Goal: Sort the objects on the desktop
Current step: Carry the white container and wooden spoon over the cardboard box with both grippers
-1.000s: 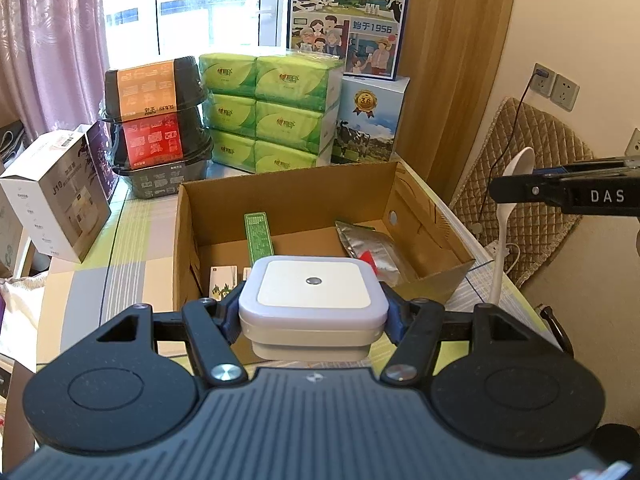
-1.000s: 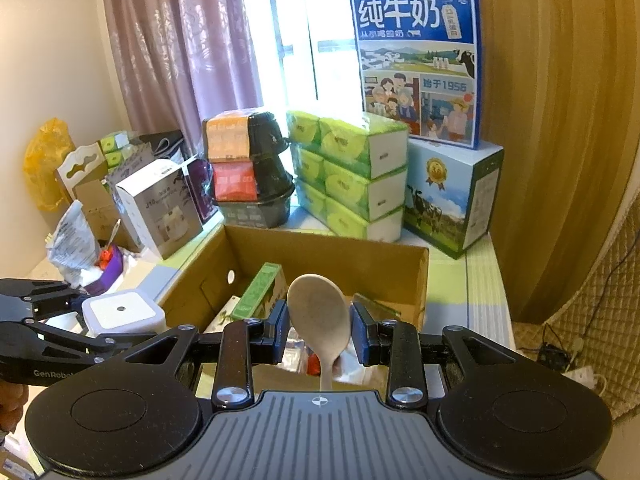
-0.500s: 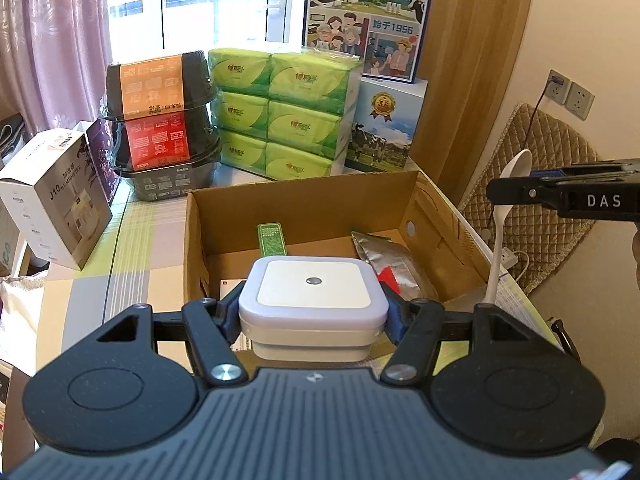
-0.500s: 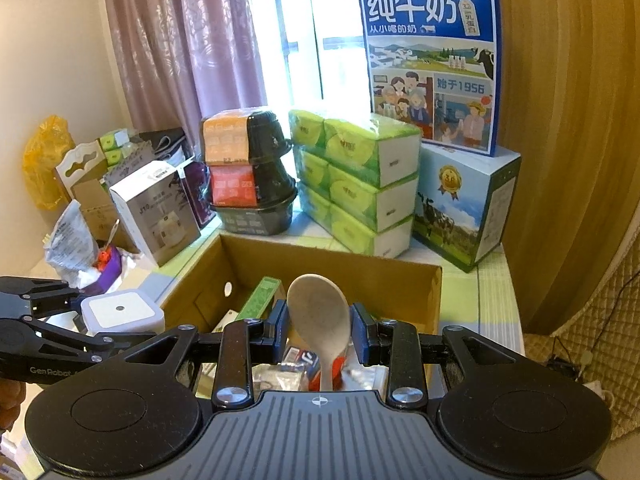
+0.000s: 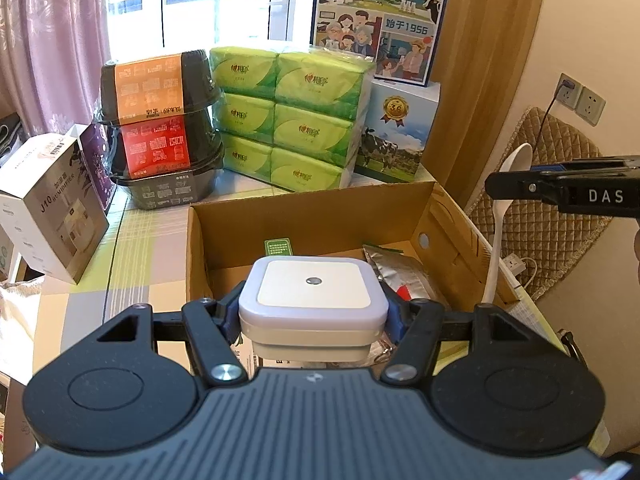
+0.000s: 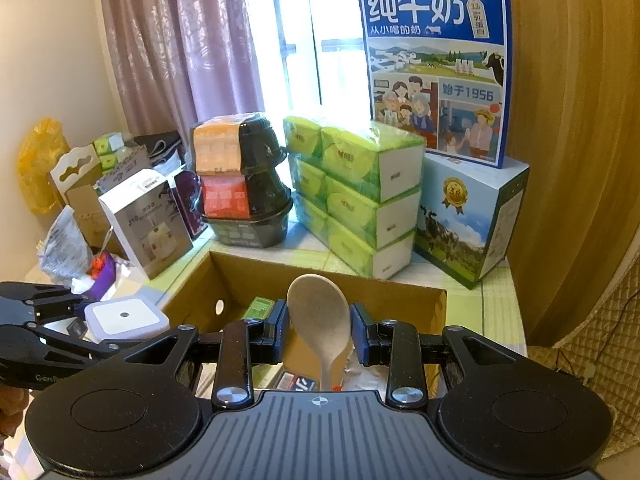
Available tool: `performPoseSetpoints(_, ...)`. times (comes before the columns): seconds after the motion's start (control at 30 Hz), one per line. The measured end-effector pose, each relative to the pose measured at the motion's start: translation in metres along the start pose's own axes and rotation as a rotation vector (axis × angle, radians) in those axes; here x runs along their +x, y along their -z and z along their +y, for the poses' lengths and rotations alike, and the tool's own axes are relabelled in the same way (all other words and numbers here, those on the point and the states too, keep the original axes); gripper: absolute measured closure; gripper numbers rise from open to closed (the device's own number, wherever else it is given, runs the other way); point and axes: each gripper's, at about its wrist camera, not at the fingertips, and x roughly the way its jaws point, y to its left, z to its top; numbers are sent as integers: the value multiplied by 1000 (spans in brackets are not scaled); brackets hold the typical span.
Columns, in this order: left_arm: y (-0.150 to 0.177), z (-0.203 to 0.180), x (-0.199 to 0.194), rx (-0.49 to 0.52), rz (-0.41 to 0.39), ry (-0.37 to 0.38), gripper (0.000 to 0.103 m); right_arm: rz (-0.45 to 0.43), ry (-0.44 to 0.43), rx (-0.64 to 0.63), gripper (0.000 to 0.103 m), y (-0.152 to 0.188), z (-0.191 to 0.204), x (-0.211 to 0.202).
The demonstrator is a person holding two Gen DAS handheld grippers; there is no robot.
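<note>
Risk to the lamp: If the left hand-held gripper [image 5: 313,314] let go from where it hung, the white square night-light [image 5: 313,298] could have dropped hard onto the foil pouch [image 5: 404,276] and packets inside the cardboard box [image 5: 312,216], or tipped against the box's near wall, since it sat above the box's near edge rather than well inside.
Risk to the spoon: Because the pale spoon [image 6: 320,320] was pinched only at its bowl, handle hanging down, it might have swung or slid out above the box.
Left hand-held gripper: set wide, both pads pressed on the night-light's sides, carrying it clear of the box floor.
Right hand-held gripper [image 6: 319,330]: at a medium gap, closed on the spoon bowl, over the box's right side.
Box: on the counter, in front of the green tissue packs [image 5: 288,116].
</note>
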Motion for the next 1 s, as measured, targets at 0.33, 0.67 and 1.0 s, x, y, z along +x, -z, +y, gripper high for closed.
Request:
performPoseSetpoints(0.33, 2, 9, 21, -21, 30, 1, 43, 10, 7, 21, 73, -4, -6, 22)
performPoseSetpoints(0.67, -1, 11, 29, -16, 36, 1, 43, 6, 11, 24, 73, -9, -8, 33)
performPoseSetpoints(1.0, -3, 18, 36, -22, 40, -4, 43, 0, 10, 38, 73, -13, -11, 42)
